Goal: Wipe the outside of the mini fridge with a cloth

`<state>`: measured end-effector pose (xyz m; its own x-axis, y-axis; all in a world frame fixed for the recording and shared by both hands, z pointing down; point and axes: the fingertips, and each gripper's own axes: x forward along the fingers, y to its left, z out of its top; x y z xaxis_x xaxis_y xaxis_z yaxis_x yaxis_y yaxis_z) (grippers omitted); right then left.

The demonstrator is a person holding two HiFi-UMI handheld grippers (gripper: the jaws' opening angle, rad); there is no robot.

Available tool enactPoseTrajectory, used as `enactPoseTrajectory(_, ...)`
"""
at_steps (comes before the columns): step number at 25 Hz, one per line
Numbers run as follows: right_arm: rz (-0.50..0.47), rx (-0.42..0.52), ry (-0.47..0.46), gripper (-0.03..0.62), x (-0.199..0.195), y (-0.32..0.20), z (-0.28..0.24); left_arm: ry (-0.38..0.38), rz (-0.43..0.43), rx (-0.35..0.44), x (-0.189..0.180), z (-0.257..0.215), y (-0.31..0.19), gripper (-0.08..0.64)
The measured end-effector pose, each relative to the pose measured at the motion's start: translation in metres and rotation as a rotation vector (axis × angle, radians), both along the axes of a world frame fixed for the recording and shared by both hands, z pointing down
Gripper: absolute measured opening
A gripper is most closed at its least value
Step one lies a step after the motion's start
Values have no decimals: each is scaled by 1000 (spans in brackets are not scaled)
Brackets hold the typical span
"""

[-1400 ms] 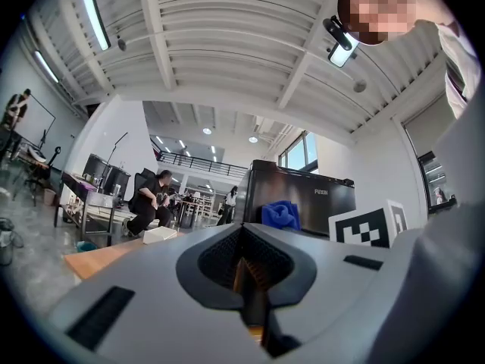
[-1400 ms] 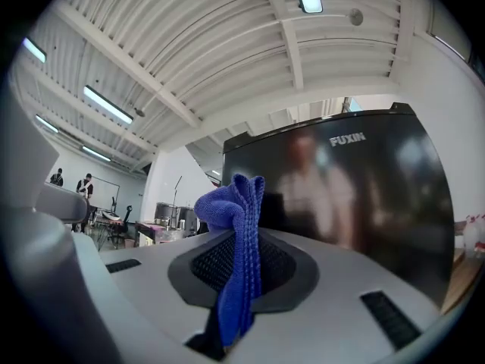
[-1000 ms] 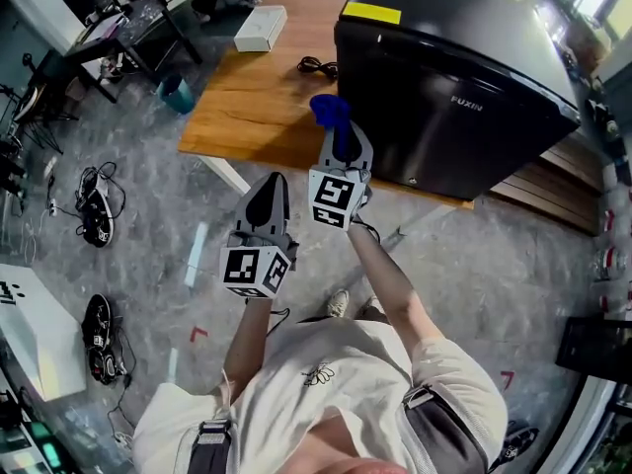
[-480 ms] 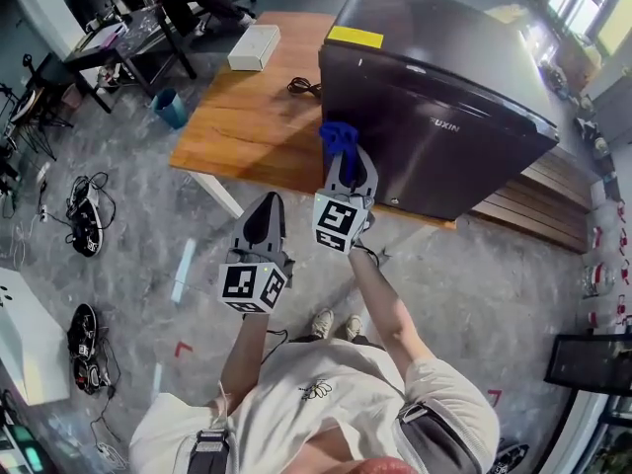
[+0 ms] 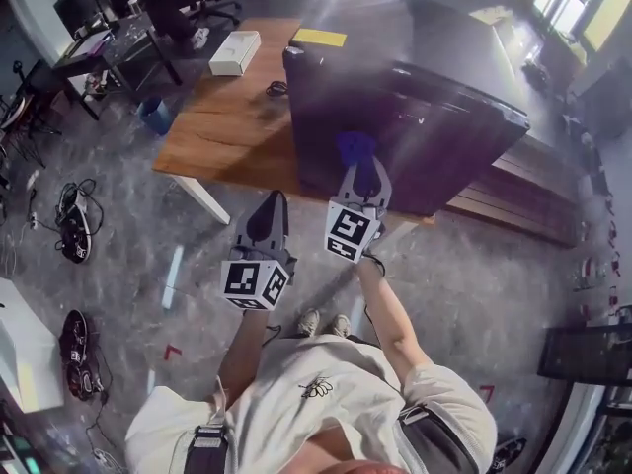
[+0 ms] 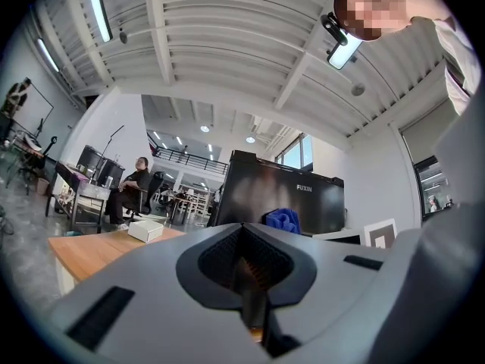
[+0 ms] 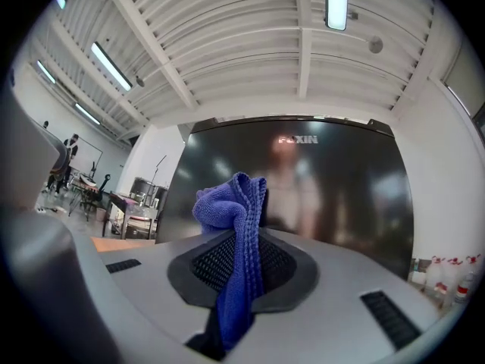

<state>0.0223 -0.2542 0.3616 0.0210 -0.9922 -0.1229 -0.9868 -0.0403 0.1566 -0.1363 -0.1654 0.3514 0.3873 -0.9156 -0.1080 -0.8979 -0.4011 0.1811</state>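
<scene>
- R gripper [image 5: 357, 169], centre of the head view: jaws clamped on a blue cloth [image 7: 236, 226]. The cloth bunches up above the jaw tips, and a strip of it hangs down btwn them in the right gripper view.
- The cloth sits right in front of the mini fridge [image 5: 415, 117] door, at the door's lower-left part in the head view. Can't tell whether it touches the door.
- Fridge: black and glossy, w/ a "FUXIN" logo [image 7: 297, 139] near the door's top edge. It fills the middle of the right gripper view behind the cloth.
- Yellow label [image 5: 319, 38] on the fridge top, upper centre of the head view.
- The fridge stands on the right end of a wooden table [image 5: 222, 136], upper centre of the head view.
- L gripper [image 5: 269, 208], left of and lower than the R one in the head view: jaws pressed together, nothing btwn them. It's over the floor, short of the table edge and apart from the fridge. Its own view has the fridge at centre frame.
- On the table: a white box [image 5: 234, 53] at upper left, well apart from the fridge, and a coiled black cable [image 5: 276, 88] just beside the fridge's left side.
- Blue bin [image 5: 153, 117] on the floor by the table's left edge.
- Tangle of cables [image 5: 74, 220] on the grey floor at the left edge of the head view, w/ dark shoes [image 5: 74, 349] lower left.
- Seated person [image 6: 136, 184] at a desk, left-middle of the left gripper view, beyond the table.
</scene>
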Motion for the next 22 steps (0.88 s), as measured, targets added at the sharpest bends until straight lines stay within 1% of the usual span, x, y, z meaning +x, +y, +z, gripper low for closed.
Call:
enactPoseTrajectory(8, 73, 12, 20, 61, 65, 21, -1, 5, 36, 4, 40, 3, 6, 5)
enactPoseTrajectory(13, 123, 11, 30, 61, 115, 30, 1, 17, 51, 4, 69, 4, 4, 5)
enactPoseTrajectory(22, 222, 8, 22, 61, 198, 45, 7, 16, 78, -1, 117, 10, 7, 5)
